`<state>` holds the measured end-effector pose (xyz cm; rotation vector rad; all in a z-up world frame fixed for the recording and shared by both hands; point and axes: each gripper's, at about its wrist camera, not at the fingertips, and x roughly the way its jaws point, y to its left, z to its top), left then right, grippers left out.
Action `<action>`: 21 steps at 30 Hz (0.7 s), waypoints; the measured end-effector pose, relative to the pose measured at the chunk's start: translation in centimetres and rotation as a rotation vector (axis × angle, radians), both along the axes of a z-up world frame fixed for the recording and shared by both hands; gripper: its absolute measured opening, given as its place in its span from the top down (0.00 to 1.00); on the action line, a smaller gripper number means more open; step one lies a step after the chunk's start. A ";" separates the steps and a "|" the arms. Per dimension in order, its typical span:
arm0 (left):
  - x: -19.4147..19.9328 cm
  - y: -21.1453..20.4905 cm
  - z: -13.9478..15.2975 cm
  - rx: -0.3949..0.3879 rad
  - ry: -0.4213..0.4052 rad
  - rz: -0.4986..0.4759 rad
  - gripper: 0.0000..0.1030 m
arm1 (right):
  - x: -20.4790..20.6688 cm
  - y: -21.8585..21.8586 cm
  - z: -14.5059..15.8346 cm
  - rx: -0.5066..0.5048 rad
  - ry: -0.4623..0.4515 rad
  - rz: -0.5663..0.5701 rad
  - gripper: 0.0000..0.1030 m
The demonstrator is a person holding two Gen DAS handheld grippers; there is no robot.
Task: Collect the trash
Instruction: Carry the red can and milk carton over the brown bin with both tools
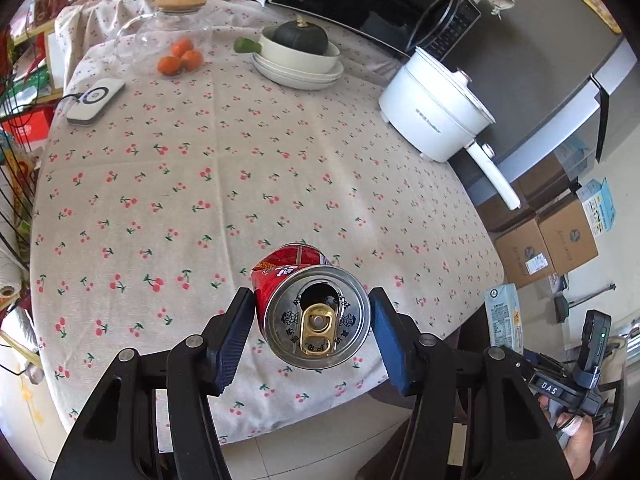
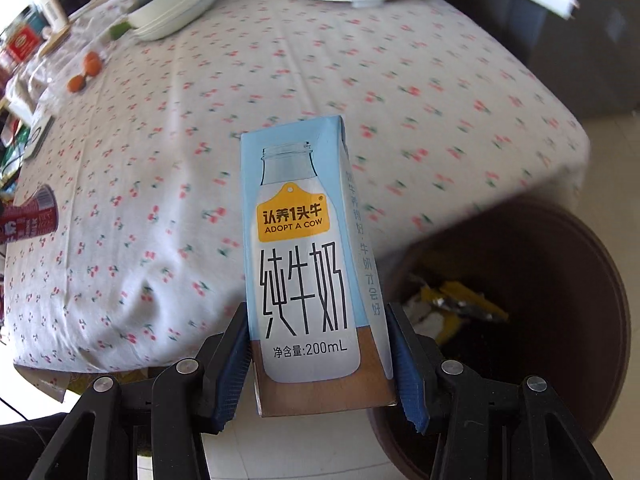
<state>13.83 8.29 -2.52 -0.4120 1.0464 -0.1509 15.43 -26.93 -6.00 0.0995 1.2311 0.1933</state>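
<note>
My left gripper is shut on a red drink can, its opened silver top with a gold pull tab facing the camera, held above the near edge of the table. The can also shows at the left edge of the right wrist view. My right gripper is shut on a light blue 200 mL milk carton, held upright beside the table's edge. The carton and the right gripper show at the lower right of the left wrist view. A dark brown trash bin with wrappers inside stands on the floor just right of the carton.
The table has a cherry-print cloth. On it stand a white electric pot, stacked white bowls with a dark squash, oranges, a glass jug and a white device. Cardboard boxes sit on the floor at right.
</note>
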 end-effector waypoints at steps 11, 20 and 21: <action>0.2 -8.6 -0.1 0.005 -0.011 -0.156 0.41 | -2.9 -5.8 1.0 0.019 -0.035 -0.084 0.45; 0.0 -18.5 -1.1 0.014 -0.007 -0.342 0.41 | -5.5 -11.5 -0.7 0.005 0.000 -0.168 0.45; -0.2 -19.8 -1.2 0.016 -0.009 -0.366 0.41 | -5.8 -12.3 -0.9 0.001 0.006 -0.182 0.45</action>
